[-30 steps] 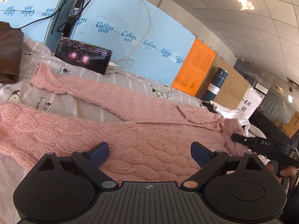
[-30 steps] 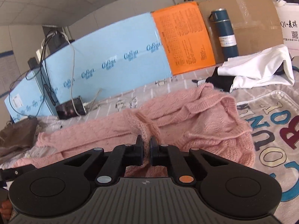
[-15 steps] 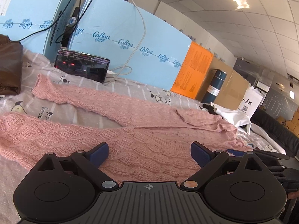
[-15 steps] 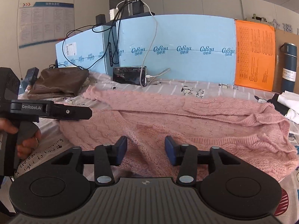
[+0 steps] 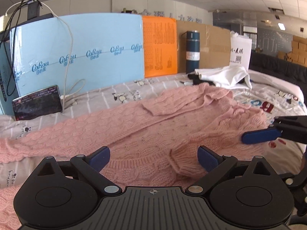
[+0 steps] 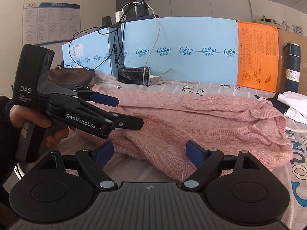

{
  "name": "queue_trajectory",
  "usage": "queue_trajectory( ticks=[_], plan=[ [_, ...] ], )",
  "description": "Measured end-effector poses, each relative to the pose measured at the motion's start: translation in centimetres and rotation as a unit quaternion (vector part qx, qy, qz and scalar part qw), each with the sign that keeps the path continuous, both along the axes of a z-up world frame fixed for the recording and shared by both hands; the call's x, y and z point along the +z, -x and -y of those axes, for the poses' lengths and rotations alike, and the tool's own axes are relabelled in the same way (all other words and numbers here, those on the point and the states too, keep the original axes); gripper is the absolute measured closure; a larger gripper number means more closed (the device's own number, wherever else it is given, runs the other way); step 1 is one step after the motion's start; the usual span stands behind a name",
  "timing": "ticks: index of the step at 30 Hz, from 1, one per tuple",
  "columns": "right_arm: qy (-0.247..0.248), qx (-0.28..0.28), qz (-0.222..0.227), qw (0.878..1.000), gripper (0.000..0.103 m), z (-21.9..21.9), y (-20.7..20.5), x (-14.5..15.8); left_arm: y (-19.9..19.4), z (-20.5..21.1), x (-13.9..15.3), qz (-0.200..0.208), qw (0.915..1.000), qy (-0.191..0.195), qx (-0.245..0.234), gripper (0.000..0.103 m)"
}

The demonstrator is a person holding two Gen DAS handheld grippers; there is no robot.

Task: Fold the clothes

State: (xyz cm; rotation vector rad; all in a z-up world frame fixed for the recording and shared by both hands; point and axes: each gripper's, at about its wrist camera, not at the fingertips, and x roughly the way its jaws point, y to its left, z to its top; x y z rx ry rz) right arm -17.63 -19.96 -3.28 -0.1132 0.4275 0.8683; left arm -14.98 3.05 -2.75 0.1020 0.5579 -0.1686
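A pink cable-knit sweater (image 5: 153, 126) lies spread on the bed, one sleeve stretched to the left and the other folded over the body. It also shows in the right wrist view (image 6: 201, 118). My left gripper (image 5: 153, 158) is open, just above the sweater's near hem and a ribbed cuff (image 5: 178, 163). It appears from the side in the right wrist view (image 6: 128, 113), open over the sweater's left part. My right gripper (image 6: 149, 153) is open and empty above the sweater's near edge. One of its blue fingers (image 5: 259, 135) shows at the right of the left wrist view.
A patterned bed sheet (image 5: 122, 95) covers the bed. Blue foam boards (image 5: 86, 57), an orange board (image 5: 159, 46) and cardboard stand behind. A phone (image 5: 37, 104) on a cable, a dark blue flask (image 5: 192, 51), white and black clothes (image 5: 222, 76) and a brown bag (image 6: 71, 76) lie at the back.
My right gripper has let go of the sweater and opened wide, then swung left. My left gripper stayed open and turned right over the sweater's near hem.
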Motion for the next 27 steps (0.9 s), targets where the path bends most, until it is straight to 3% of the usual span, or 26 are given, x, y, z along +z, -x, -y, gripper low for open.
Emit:
queue_trajectory(
  ticks=[2,5,9,14,18,21,24,27],
  plan=[
    [0.008,0.001,-0.009,1.0,0.02,0.1,-0.4,-0.5,-0.5,-0.7,-0.4,-0.02,0.9997,0.006,0.008,0.003],
    [0.005,0.005,-0.016,1.0,0.018,0.2,-0.7,-0.8,0.1,-1.2,-0.2,-0.009,0.9998,0.015,0.008,0.003],
    [-0.009,0.009,0.001,1.0,0.018,1.0,-0.2,-0.3,3.2,-3.1,1.5,0.06,0.9977,0.031,0.005,0.003],
    [0.005,0.019,0.075,0.997,0.02,3.4,1.5,1.0,9.0,-7.8,3.0,0.141,0.9897,-0.02,0.012,0.003],
    [0.059,0.055,0.129,0.988,0.03,4.0,2.6,1.5,11.6,-10.5,2.6,0.114,0.9899,-0.083,0.011,0.003],
    [0.106,0.082,0.137,0.981,0.046,3.5,2.5,1.5,12.1,-11.1,1.5,0.069,0.9845,-0.161,0.002,0.003],
    [0.161,0.097,0.138,0.972,0.057,2.6,1.9,0.9,12.0,-11.6,0.3,0.035,0.9774,-0.209,-0.003,0.003],
    [0.204,0.109,0.137,0.963,0.063,1.7,1.3,0.2,11.5,-12.0,-0.1,0.031,0.9764,-0.213,-0.02,0.003]
  ],
)
